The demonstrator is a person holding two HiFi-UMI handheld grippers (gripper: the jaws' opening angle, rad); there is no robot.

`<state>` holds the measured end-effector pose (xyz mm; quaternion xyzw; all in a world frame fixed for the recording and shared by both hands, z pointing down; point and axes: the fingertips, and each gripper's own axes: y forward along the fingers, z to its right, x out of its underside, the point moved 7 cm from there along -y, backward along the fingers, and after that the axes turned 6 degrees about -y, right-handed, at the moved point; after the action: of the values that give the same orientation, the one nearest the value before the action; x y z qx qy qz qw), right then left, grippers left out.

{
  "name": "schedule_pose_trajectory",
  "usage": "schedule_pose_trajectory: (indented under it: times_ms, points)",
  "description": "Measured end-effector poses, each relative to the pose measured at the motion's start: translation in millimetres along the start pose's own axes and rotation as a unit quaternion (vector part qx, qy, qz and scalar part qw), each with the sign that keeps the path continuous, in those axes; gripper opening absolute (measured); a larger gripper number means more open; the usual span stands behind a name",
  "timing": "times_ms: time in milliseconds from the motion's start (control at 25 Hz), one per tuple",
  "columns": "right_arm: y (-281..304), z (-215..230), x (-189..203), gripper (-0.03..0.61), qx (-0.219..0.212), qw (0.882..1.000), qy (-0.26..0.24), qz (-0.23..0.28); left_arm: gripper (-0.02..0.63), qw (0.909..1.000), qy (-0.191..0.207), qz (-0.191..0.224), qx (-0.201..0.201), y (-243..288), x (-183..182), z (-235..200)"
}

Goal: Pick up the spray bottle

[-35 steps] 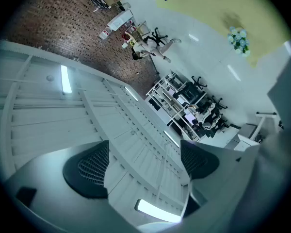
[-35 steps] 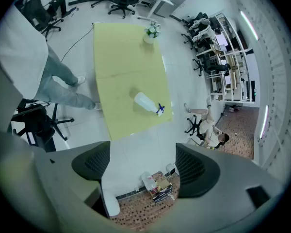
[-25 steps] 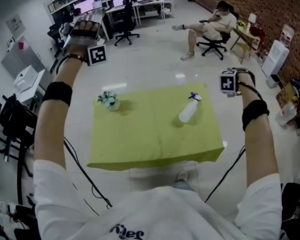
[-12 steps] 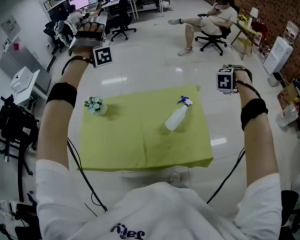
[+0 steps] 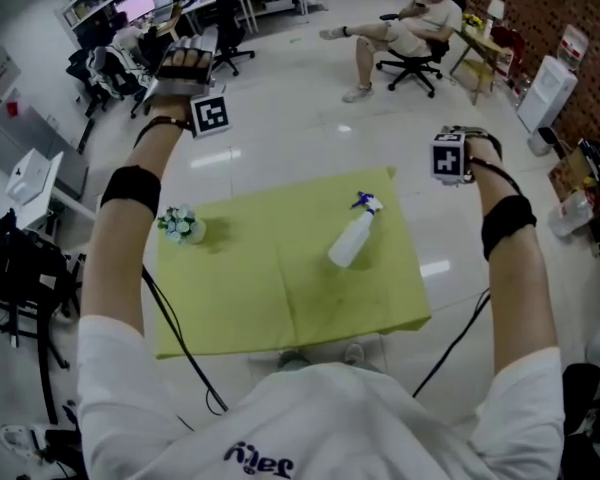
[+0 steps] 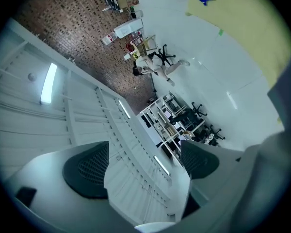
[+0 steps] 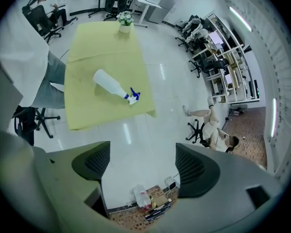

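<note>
Lying sideways on yellow-green cloth worktop, white plastic spray bottle with blue nozzle, left gripper and right gripper well apart from it, jaws spread, nothing between

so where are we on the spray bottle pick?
Done: nothing yet. The spray bottle lies on its side on the yellow-green table, untouched. In hand: nothing; the left gripper and right gripper are both open, empty and held clear of the table. Left: reach in, close on the bottle, lift.
</note>
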<state>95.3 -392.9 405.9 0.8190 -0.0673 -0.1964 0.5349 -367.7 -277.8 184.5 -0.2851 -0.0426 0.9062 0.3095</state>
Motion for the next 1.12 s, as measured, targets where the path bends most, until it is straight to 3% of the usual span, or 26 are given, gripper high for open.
schedule_pose_trajectory:
  times_ms: [200, 400, 640, 760, 920, 1120]
  points:
    - [0, 0, -9, 0.439, -0.015, 0.999, 0.023, -0.023, 0.448, 0.9993, -0.020, 0.031, -0.004, 25, -5, 10]
    - [-2, 5, -24, 0.439, -0.020, 0.998, 0.053, -0.012, 0.448, 0.9980, -0.031, 0.048, -0.029, 50, -4, 7]
    - [13, -5, -35, 0.439, -0.035, 0.998, 0.048, -0.011, 0.448, 0.9975, -0.023, 0.066, -0.011, 56, -23, 30]
    - [22, -9, -33, 0.439, -0.039, 0.998, 0.049, -0.003, 0.448, 0.9954, -0.033, 0.089, 0.010, 54, -42, 44]
    - [32, -16, -26, 0.439, -0.046, 0.998, 0.048, 0.000, 0.448, 0.9898, -0.079, 0.104, 0.057, 53, -67, 60]
    - [50, -30, -15, 0.439, -0.058, 0.997, 0.048, 0.022, 0.446, 0.9819, -0.091, 0.123, 0.111, 51, -103, 75]
